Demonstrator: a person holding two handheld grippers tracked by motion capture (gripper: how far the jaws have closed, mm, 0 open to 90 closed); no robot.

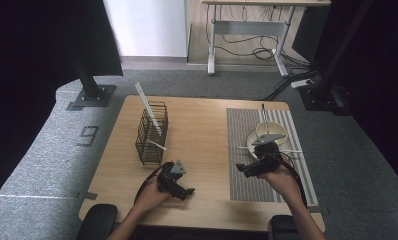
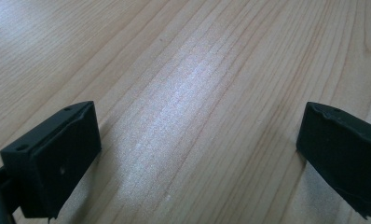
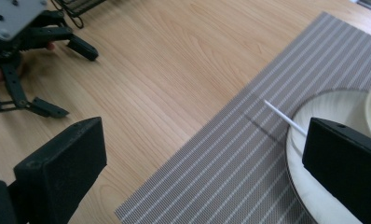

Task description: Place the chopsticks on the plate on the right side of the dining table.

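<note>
So the right gripper [image 1: 243, 169] is hanging over the striped placemat [image 3: 230, 158] with its jaws spread wide and nothing in them, just beside the plate [image 3: 314, 196]. The thing it looks set to grab is the thin white chopstick [image 3: 286, 119] lying across the plate rim, tip poking out over the mat. My guess is it handles light and stiff but slick and skinny, so it could easily roll or pivot out of a grip; I'd pinch it on the free end sticking past the rim, square across the shaft. The left gripper [image 1: 183, 191] sits low over bare counter [image 2: 197, 93], jaws also wide open and empty, well apart from the plate. The high view gives you the layout: a black wire basket [image 1: 152, 134] with a white stick [image 1: 149, 107] standing in it on the left, and a bowl [image 1: 271, 131] on the plate. The right gripper view is what shows the chopstick tip clearly, and how it overhangs the mat.
</note>
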